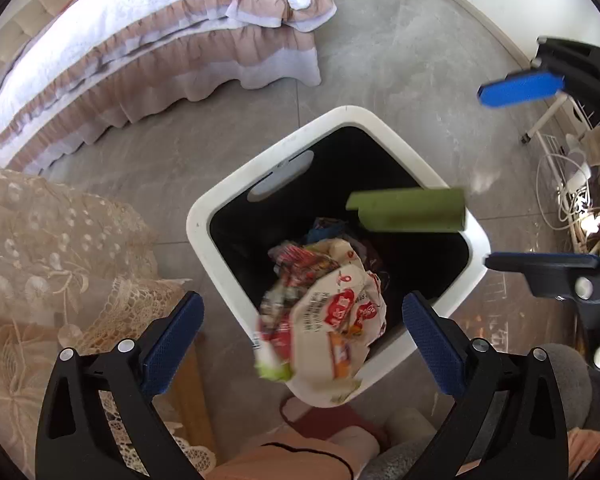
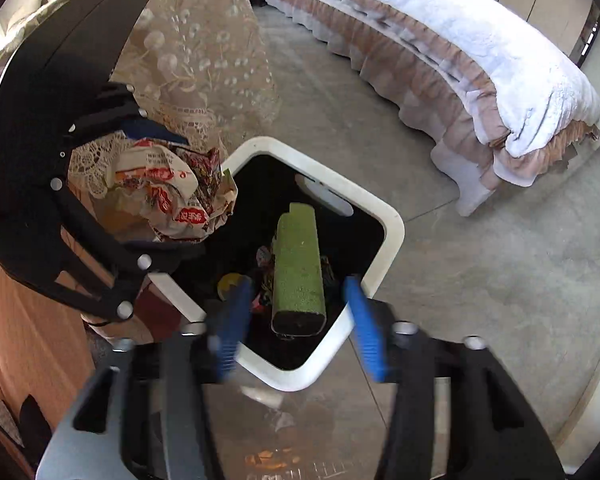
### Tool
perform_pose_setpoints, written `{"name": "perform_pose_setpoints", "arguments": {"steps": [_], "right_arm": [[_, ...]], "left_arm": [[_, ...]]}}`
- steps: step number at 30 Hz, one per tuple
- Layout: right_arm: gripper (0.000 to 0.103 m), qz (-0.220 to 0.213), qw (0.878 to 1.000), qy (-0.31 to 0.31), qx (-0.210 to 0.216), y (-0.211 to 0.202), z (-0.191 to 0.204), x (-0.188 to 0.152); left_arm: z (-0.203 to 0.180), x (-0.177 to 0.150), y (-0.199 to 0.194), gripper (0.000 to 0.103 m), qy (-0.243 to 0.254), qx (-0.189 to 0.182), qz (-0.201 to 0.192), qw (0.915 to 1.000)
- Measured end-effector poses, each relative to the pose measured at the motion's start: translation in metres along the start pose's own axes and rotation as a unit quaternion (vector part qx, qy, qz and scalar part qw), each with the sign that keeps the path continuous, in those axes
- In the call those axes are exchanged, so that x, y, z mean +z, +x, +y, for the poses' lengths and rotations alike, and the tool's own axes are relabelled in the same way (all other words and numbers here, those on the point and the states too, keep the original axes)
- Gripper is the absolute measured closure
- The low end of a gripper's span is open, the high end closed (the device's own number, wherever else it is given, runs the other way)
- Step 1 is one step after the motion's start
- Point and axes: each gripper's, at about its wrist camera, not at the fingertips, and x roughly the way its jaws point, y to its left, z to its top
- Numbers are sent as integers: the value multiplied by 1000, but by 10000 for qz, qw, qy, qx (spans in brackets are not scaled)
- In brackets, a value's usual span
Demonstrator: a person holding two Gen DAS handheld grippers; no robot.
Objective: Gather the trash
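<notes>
Both claws wide open, gripping nothing: left gripper [image 1: 302, 344] over crumpled white-red snack wrapper [image 1: 332, 328], right gripper [image 2: 298, 320] over green rectangular box [image 2: 298, 268], both dropping into white square black-lined bin [image 1: 220, 204]. Risk: wrapper sits near the rim, may catch and spill onto grey tile floor [image 1: 380, 60].

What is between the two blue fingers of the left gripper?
A crumpled snack wrapper sits in the gap of the open left gripper, touching neither finger, above the white trash bin. The left wrist view shows it.
</notes>
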Motion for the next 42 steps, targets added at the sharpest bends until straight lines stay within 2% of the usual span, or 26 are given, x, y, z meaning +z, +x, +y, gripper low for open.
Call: {"name": "perform_pose_setpoints", "arguments": {"steps": [3,7,13,17,22,25,28,31,34,37,40,42], "right_arm": [[4,111,9999,-102,-28,1,-1,-9],[4,-16,9998,-149,-152,-10,5,-13],[4,-340,9983,-288,-362,-26,14,-1],[4,-703,9954,-379,-523,-49,26,11],[4,-1134,9881,-518,-898,-81,44,31],[4,-1425,9824,-551,-1076,-101,60,43],[4,-1798,9758,-424,-1170,-127,77,61],[4,-2200,9682,-242,-1166,-151,95,80],[4,-2553,9620,-60,-961,-168,116,98],[4,-2915,9547,52,-598,-182,146,116],[4,-3170,9481,86,-250,-190,182,130],[4,-3319,9432,78,-147,-199,203,138]], "left_arm": [[-3,-6,0,5,66,-13,-29,10000],[-6,-9,-15,5,103,-41,-283,9995],[-2,-8,-49,5,97,136,-719,9973],[6,-13,-79,5,-63,275,-985,9947],[23,-27,-123,5,-408,785,-1246,9883],[38,-40,-156,5,-785,1178,-1445,9793],[52,-60,-192,5,-1203,1573,-1754,9644],[70,-87,-223,5,-1827,1998,-1937,9430],[88,-116,-249,5,-2520,2462,-1966,9150],[102,-148,-271,5,-3159,2742,-2003,8860],[110,-178,-291,5,-3583,3075,-2054,8572],[114,-197,-303,5,-3808,3224,-2076,8414]]}}
